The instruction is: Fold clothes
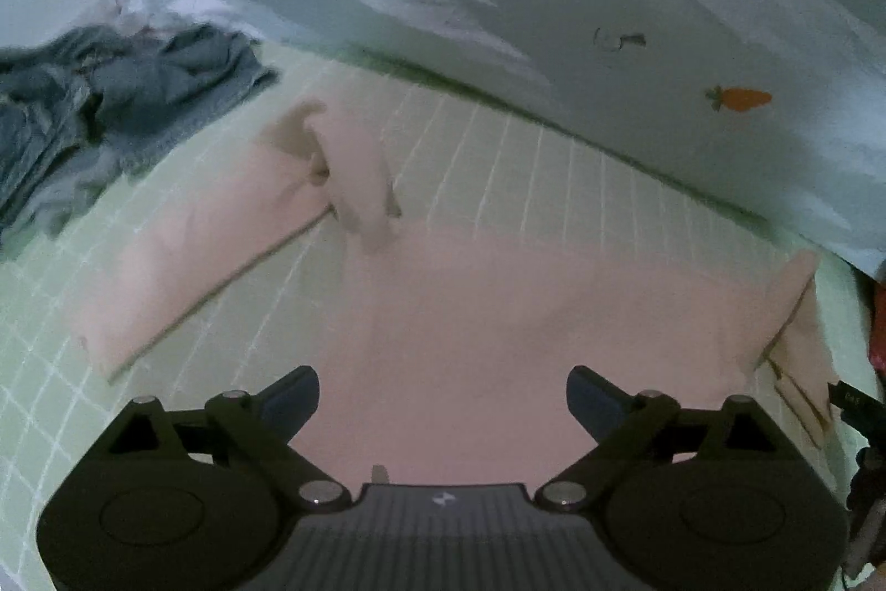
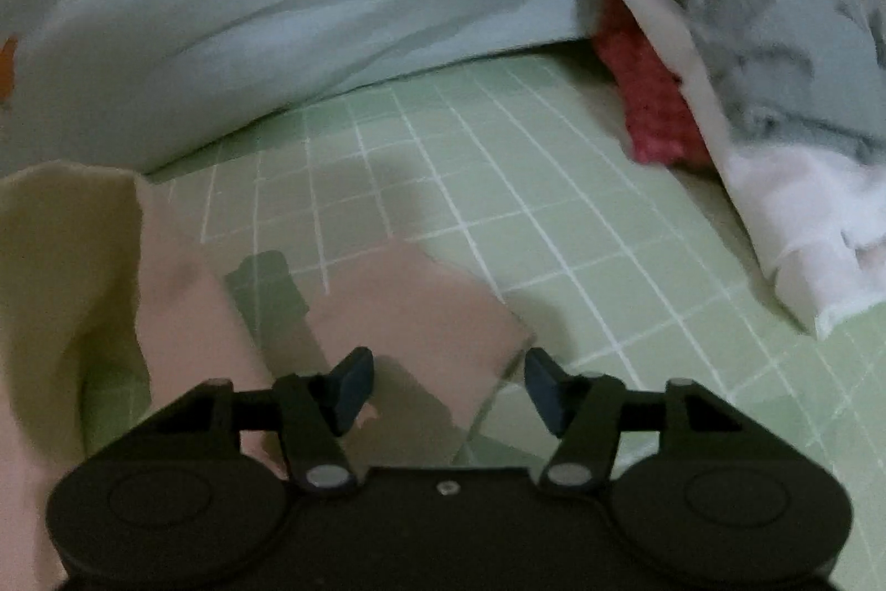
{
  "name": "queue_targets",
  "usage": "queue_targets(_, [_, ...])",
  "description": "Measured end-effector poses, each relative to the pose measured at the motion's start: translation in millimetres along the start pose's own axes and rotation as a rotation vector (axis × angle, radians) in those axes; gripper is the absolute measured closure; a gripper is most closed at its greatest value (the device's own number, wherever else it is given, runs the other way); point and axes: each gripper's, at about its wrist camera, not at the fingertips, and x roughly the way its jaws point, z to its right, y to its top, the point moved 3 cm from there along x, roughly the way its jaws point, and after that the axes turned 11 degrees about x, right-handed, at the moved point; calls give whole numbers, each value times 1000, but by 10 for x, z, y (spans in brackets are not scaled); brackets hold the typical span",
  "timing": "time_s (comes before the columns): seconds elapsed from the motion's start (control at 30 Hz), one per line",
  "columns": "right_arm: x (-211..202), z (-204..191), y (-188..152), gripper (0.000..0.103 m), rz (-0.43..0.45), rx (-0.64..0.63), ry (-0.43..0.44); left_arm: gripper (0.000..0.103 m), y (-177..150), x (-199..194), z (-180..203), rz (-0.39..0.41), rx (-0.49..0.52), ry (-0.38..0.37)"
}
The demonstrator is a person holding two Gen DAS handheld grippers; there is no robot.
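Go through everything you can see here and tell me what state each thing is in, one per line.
Left claw: open, holding nothing, over the pink garment.
Right claw: open, holding nothing, over a pink corner.
Pink garment: spread mostly flat on the green checked sheet, one sleeve lying out to the side.
Blue-grey clothes: crumpled in a heap.
Red cloth: tucked under the pillow.

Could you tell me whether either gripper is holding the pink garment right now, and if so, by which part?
Neither: the left gripper and right gripper are both open above the pink garment.
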Motion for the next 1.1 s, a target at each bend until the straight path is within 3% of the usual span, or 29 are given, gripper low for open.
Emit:
queue_targets(0.13, [-84,169,-59,90,42,8,-16,7,-21,-11,58,-4,23,-6])
queue_targets(0.3, [-286,677,-154,94,92,49,-192,7,-11,-28,90,7,42,-18])
queue_targets(0.5, [-566,1587,-244,95,108,208,-441,7,-30,21,88,-9,16,-31])
queue_targets(0.6, [-659,1817,-295,94,102,248,-507,7,-35,46,88,-15,4,-39])
queue_targets(0.67, [-728,1842,-310,94,102,284,-480,7,-37,51,94,-17,6,-41])
queue_targets(0.77, [-839,1821,-304,60,126,329,-414,7,-46,49,101,-21,10,-45])
queue_targets(0.83, [-812,1854,-304,28,124,349,-401,7,-49,52,100,-23,9,-42])
queue_targets(0.9, [-771,1897,-306,27,117,368,-393,7,-55,56,85,-25,4,-37])
queue_targets(0.97, [-730,1941,-309,40,110,388,-386,7,-62,60,50,-28,-9,-30])
queue_targets(1.03, [-708,1944,-301,67,98,377,-391,7,-70,64,10,-28,-22,-22])
queue_targets(1.1, [-722,1880,-276,80,77,315,-420,7,-70,71,-38,-25,-23,-12])
